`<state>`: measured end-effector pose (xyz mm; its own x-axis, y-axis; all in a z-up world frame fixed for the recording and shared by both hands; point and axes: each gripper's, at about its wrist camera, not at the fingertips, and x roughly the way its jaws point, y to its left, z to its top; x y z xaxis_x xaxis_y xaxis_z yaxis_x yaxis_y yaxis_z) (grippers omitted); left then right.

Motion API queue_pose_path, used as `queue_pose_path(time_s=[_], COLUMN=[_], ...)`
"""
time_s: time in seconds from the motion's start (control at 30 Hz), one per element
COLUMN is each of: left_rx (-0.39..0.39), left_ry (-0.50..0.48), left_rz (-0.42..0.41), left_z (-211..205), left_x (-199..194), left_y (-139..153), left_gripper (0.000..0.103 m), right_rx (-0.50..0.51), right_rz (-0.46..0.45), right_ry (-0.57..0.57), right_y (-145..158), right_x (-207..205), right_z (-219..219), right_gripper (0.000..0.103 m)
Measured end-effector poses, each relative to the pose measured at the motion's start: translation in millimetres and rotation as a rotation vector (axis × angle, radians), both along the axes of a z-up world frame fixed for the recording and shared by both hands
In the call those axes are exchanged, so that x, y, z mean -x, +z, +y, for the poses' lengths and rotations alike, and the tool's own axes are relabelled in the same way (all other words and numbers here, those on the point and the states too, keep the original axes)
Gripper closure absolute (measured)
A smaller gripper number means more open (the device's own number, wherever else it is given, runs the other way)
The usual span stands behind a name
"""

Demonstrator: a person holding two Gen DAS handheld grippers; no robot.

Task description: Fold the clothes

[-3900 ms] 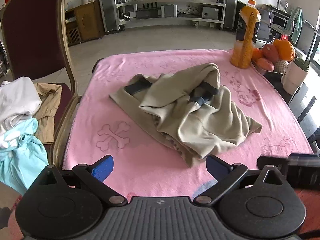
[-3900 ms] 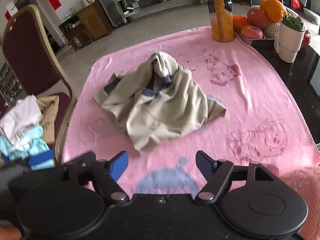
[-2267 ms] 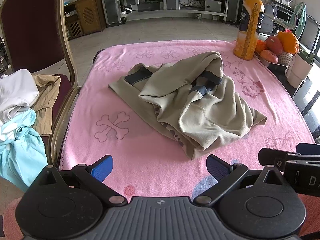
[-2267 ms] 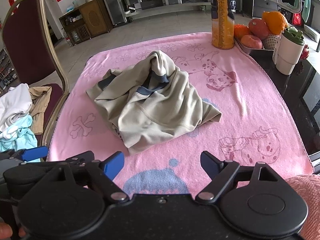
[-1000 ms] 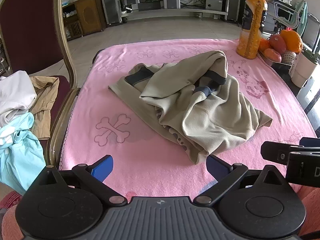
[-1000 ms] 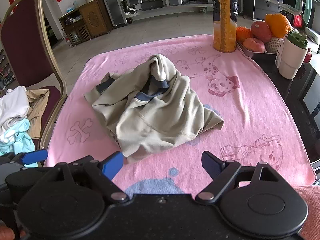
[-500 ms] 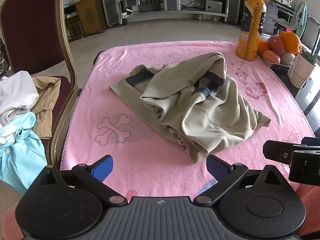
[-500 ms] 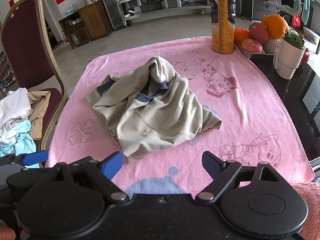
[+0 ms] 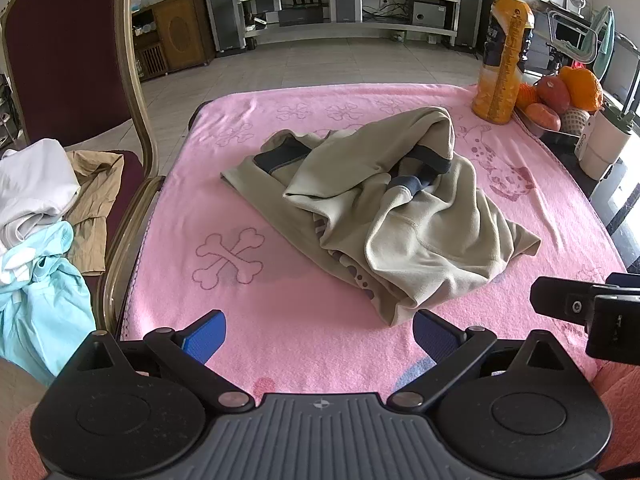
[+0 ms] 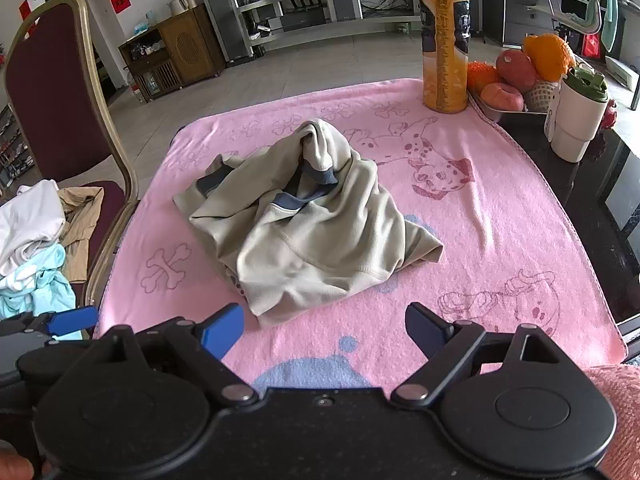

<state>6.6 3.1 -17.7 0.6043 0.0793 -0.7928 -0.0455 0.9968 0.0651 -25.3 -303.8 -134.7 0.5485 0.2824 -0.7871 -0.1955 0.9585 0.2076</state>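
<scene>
Crumpled beige sweatshirt (image 9: 384,208) heaped mid-tabletop on pink blanket (image 9: 280,320), left gripper (image 9: 320,334) and right gripper (image 10: 324,330) at near edge, jaws wide and empty, juice bottle (image 10: 444,40) at far right corner.

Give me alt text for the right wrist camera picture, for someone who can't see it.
A crumpled beige garment with dark blue trim lies unfolded on a pink blanket, just beyond the open, empty right gripper. A juice bottle and fruit stand at the far right, a chair piled with clothes at left.
</scene>
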Motion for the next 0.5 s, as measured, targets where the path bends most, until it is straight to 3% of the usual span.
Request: queue_pose_path(time_s=[0.27,0.5], left_rx=[0.005,0.002], left_ry=[0.005,0.095], left_rz=[0.007,-0.037], left_z=[8,53], left_x=[0,-6], left_y=[1,14], left_gripper=[0.003,0.006], right_rx=[0.001,0.002], right_rz=[0.004,-0.039], right_ry=[0.003,0.040], right_y=[0,24], right_x=[-3,-23], right_z=[1,11], right_gripper=[0.015,0.015])
